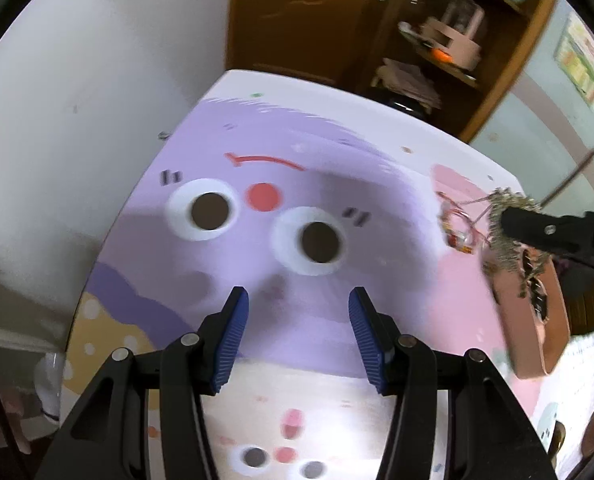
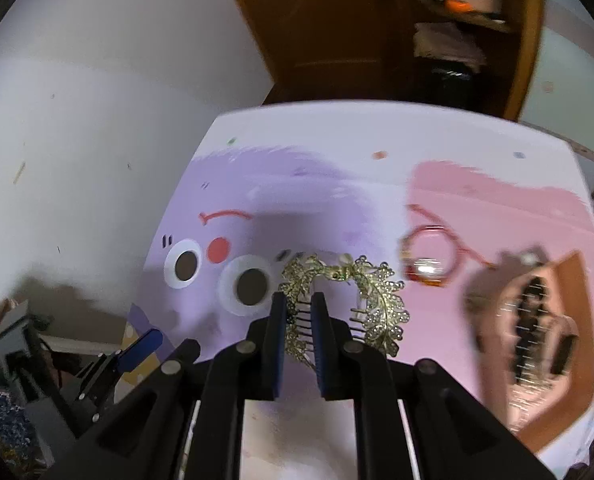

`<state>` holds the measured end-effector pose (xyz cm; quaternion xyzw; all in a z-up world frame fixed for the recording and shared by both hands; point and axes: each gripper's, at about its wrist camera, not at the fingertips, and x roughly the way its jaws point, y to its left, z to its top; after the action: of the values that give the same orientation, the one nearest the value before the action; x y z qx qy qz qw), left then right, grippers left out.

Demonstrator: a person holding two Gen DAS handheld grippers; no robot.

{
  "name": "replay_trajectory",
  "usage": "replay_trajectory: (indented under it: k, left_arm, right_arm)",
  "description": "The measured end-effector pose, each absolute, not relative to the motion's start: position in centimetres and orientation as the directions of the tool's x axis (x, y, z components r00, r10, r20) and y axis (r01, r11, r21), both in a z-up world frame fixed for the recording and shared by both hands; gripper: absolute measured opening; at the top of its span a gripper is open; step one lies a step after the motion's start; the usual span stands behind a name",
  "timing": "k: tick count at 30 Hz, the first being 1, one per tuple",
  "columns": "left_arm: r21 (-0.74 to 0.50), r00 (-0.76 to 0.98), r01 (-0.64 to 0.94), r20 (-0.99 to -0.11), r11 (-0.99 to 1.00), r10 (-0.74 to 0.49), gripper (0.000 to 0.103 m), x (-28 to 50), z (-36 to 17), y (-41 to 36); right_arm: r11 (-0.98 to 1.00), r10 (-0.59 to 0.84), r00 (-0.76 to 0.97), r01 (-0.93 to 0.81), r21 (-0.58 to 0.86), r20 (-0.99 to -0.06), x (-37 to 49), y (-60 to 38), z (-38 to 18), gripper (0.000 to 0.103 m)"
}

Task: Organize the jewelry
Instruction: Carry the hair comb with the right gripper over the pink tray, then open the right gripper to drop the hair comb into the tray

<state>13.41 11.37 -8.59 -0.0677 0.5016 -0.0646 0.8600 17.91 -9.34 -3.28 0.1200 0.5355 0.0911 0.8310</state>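
My right gripper [image 2: 299,300] is shut on a gold leaf-shaped hair comb [image 2: 381,300] and holds it above the table. In the left wrist view the comb [image 1: 505,240] hangs from the right gripper [image 1: 509,220] at the right edge. A red bracelet with a charm [image 2: 429,256] lies on the pink part of the mat, also in the left wrist view [image 1: 459,228]. A brown jewelry box [image 2: 537,344] with dark items inside stands at the right, blurred; it shows in the left wrist view [image 1: 533,316]. My left gripper [image 1: 299,300] is open and empty above the purple area.
The table carries a cartoon mat [image 1: 257,200] in purple, pink and cream. A white wall [image 1: 77,120] runs along the left. A wooden door and shelf unit [image 1: 437,40] stand behind the table. My left gripper's blue pad [image 2: 141,346] shows at lower left.
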Motion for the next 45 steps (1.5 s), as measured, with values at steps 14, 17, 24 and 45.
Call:
replay_trajectory:
  k: [14, 17, 24, 45]
  left_arm:
    - [-0.174, 0.420, 0.246, -0.868, 0.954, -0.267, 0.051, 11.4, -8.5, -0.5]
    - [-0.167, 0.403, 0.272, -0.875, 0.948, -0.270, 0.051, 11.1, -9.2, -1.9]
    - [-0.166, 0.364, 0.314, -0.888, 0.935, -0.280, 0.051, 11.1, -10.7, -4.5]
    - [-0.112, 0.430, 0.300, -0.871, 0.947, -0.239, 0.055, 10.7, -9.8, -4.5]
  right_arm:
    - [0.885, 0.300, 0.454, 0.194, 0.422, -0.839, 12.6, -26.1, -4.8, 0.012]
    - [0.860, 0.333, 0.456, 0.211, 0.464, -0.825, 12.1, -27.9, -6.1, 0.012]
    - [0.800, 0.429, 0.446, 0.217, 0.559, -0.786, 11.5, -30.2, -10.0, 0.012]
    - [0.804, 0.388, 0.621, 0.133, 0.579, -0.681, 6.4, -32.2, -6.5, 0.019]
